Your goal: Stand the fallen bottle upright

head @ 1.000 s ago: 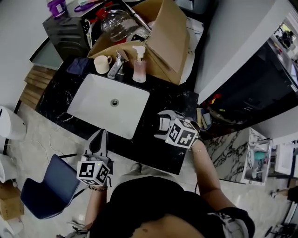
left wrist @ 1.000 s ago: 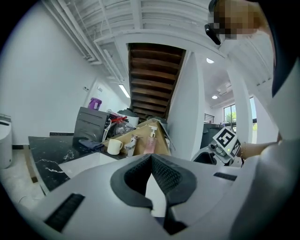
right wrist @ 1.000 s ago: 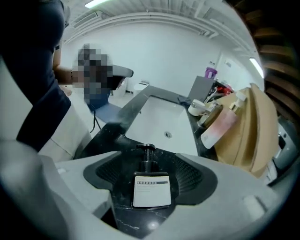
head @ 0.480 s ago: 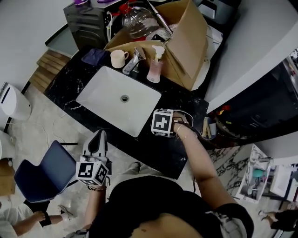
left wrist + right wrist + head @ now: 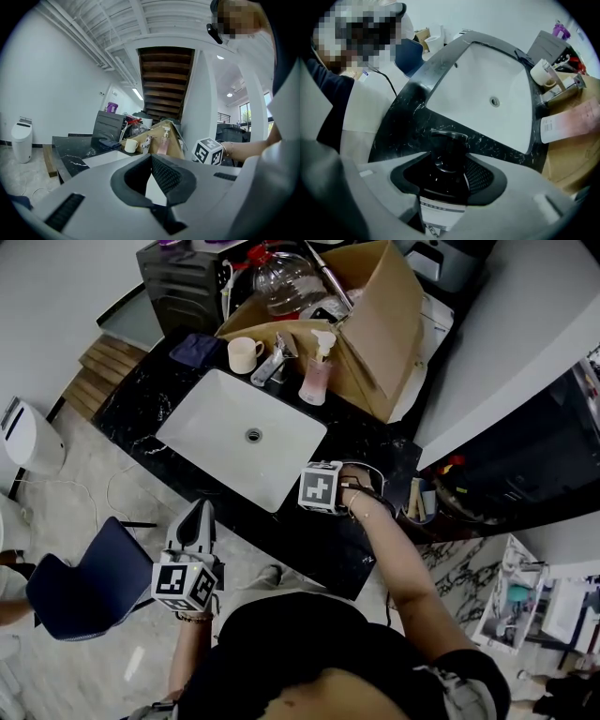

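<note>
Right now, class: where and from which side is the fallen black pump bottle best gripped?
Grip the black pump bottle across its round shoulder, just below the pump, coming from above: it lies on the black marble counter, both sides free.

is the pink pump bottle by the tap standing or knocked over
Standing. In the left gripper view the pink pump bottle is upright on the counter beside the tap, pump head on top.
</note>
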Tool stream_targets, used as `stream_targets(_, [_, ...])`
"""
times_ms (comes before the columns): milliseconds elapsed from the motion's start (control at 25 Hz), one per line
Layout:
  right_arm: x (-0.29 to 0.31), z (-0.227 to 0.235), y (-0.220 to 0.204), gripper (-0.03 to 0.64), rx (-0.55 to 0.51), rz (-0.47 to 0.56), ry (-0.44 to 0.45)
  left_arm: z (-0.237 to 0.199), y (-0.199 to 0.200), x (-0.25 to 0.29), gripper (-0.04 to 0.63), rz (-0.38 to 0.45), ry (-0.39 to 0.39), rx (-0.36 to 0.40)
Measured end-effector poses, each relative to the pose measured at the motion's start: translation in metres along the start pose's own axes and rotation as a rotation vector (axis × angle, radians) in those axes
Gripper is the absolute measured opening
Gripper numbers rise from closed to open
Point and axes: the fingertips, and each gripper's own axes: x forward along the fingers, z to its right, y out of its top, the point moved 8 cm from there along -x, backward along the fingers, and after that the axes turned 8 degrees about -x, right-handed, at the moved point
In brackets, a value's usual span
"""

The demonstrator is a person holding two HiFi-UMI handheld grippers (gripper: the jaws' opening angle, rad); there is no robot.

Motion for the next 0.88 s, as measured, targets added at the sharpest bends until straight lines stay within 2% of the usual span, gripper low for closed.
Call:
stream_targets(160, [-0.001,0.0,0.004,0.222,-0.045,0.033,-0.012,0.006,0.001,0.003,0.003,-0.001,-0.011,0.009])
stream_targets(480, [-0.019,-0.018,-0.011,0.215,-0.045,0.092,-0.064,0.011,0.001,0.007,0.003,-0.015,-0.024,0.017])
stream_targets(640, [-0.036,-0.025,-0.018,0.213,-0.09,0.228,-0.142,0.013,-0.001,0.012,0.003,-0.025,-0.038,0.02])
stream_targets(880, [-0.051,-0.036,-0.053,0.21,0.042,0.394,-0.246,0.02,-0.003,0.022,0.003,-0.04,-0.076,0.024])
